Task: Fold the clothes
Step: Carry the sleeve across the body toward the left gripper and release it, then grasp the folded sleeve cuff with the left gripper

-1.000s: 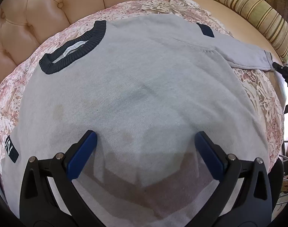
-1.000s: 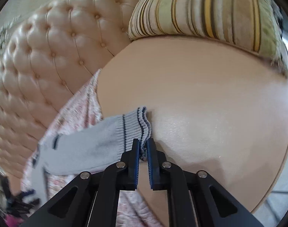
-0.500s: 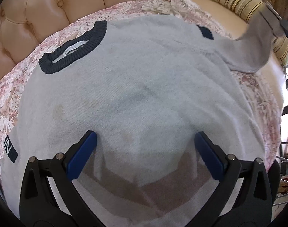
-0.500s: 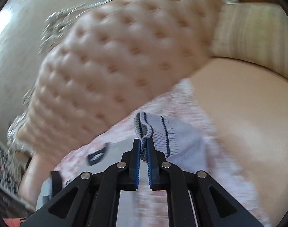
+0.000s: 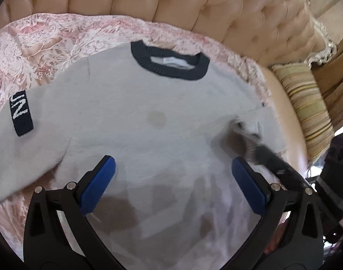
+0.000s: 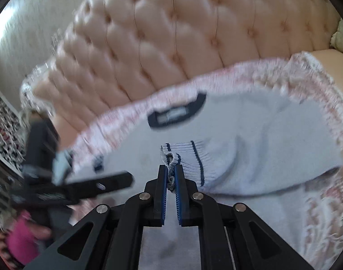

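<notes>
A grey sweater (image 5: 149,112) with a dark navy collar (image 5: 169,60) lies flat on a pink floral cloth (image 5: 47,38). My left gripper (image 5: 171,164) is open and empty, hovering over the sweater's lower chest. My right gripper (image 6: 170,171) is shut on the ribbed, navy-striped sleeve cuff (image 6: 184,155) and holds the sleeve folded over the sweater's body. It shows blurred in the left wrist view (image 5: 247,137) at the right. The sweater (image 6: 238,121) fills the middle of the right wrist view. A navy label (image 5: 21,112) marks the left sleeve.
A tufted peach sofa back (image 5: 193,6) rises behind the cloth. A striped cushion (image 5: 306,110) lies at the right on the bare peach seat (image 5: 283,103). The left gripper (image 6: 81,186) and a hand in a pink sleeve (image 6: 23,238) show at the right wrist view's left.
My right gripper has lifted the cuff off the bare seat and carried the sleeve left, over the sweater's body. My left gripper has shifted its view rightward, still open above the sweater.
</notes>
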The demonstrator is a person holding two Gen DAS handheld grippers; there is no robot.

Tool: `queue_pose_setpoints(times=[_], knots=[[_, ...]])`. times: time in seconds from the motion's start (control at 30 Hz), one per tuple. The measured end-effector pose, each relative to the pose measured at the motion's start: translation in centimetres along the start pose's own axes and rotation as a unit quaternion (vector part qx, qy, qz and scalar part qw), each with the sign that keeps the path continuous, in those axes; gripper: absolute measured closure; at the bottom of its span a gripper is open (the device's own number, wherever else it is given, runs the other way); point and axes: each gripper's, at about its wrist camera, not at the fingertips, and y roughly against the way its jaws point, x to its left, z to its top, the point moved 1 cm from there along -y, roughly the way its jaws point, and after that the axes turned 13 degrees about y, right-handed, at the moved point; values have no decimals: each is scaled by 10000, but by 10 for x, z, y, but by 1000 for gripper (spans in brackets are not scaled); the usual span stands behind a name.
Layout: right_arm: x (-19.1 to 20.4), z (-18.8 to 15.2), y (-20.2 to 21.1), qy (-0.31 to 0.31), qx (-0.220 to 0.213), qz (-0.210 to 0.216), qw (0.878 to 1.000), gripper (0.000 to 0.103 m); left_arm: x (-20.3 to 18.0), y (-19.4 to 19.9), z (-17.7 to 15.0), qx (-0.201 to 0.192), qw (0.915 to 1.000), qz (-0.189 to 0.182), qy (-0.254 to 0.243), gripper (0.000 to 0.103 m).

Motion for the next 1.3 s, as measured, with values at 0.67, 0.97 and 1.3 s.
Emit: queue_pose_setpoints(times=[0.67, 0.97, 1.3], knots=[[-56, -35, 108, -579, -592, -528, 9952, 55, -61, -13, -29, -302, 9929, 42, -1148, 1], [-52, -55, 113, -547, -553, -454, 9959, 55, -59, -37, -31, -451, 9906, -196, -1280, 30], [-63, -54, 110, -619, -552, -595, 9948, 55, -56, -39, -21, -349, 9906, -582, -1185, 58]])
